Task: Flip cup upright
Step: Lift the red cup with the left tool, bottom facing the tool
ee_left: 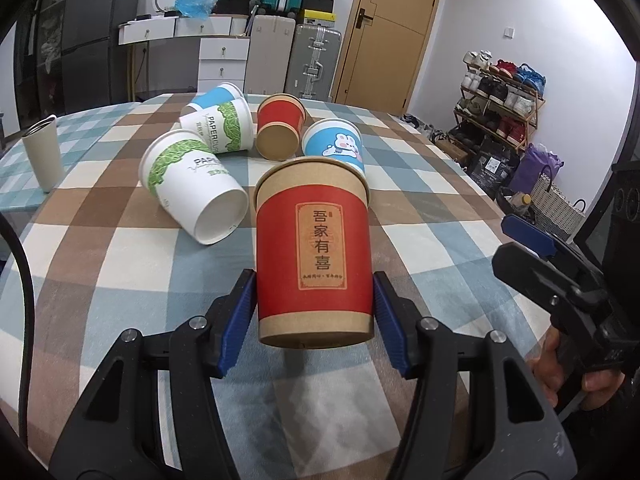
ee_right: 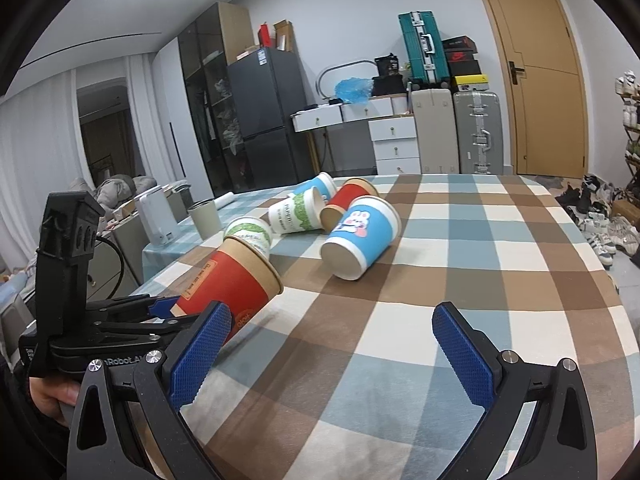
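Observation:
My left gripper point(ee_left: 315, 312) is shut on a red and brown paper cup point(ee_left: 314, 252) near its base. The right wrist view shows this cup point(ee_right: 236, 280) tilted, its open rim up and to the right, lifted off the checked tablecloth point(ee_right: 460, 240). My right gripper point(ee_right: 332, 356) is open and empty above the cloth, to the right of the held cup; it also shows at the right edge of the left wrist view point(ee_left: 532, 240). Several other cups lie on their sides: a blue rabbit cup point(ee_right: 360, 236), a second red cup point(ee_left: 278, 128), two green-print white cups point(ee_left: 192, 184) point(ee_left: 220, 128), a blue cup point(ee_left: 212, 98).
A grey tumbler point(ee_left: 42, 156) stands upright at the table's left edge. A white kettle point(ee_right: 154, 216) stands beyond the table. Suitcases point(ee_right: 476, 136), drawers and a door line the far wall. A shoe rack point(ee_left: 500, 100) stands to the right.

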{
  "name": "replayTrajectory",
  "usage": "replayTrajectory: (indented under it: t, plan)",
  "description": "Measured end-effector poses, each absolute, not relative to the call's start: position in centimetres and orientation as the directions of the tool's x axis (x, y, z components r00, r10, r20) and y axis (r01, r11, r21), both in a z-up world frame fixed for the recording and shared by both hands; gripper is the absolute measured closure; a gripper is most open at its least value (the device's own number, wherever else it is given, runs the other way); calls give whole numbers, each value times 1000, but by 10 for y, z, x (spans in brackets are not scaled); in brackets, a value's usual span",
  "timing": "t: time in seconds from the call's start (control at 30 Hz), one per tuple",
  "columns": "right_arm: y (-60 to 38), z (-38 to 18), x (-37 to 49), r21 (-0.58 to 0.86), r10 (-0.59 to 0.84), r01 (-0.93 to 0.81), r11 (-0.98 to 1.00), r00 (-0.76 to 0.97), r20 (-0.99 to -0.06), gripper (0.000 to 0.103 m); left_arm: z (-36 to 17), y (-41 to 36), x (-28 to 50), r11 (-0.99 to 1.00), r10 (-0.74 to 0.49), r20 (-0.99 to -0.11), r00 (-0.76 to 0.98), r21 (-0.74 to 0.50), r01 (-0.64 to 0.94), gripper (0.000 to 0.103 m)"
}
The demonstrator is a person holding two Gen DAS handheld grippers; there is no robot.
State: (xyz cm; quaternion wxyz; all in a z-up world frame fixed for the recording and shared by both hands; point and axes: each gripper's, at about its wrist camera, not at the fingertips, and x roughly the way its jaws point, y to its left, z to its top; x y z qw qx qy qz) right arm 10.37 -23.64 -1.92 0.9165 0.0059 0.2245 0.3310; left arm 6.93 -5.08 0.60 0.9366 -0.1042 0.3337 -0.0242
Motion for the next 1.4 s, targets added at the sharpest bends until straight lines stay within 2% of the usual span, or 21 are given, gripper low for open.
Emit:
replayTrajectory:
  t: [0.47,1.4]
  plan:
    - [-221,-26,88,116,626,-646,755,655,-423,0,11,-38,16,966,-114,-583,804,-253,-46,48]
    - [-220,-28,88,114,629,-654,748,643,-437,0,-14,-67,4,969,-149,-627,764,-247,-15,48]
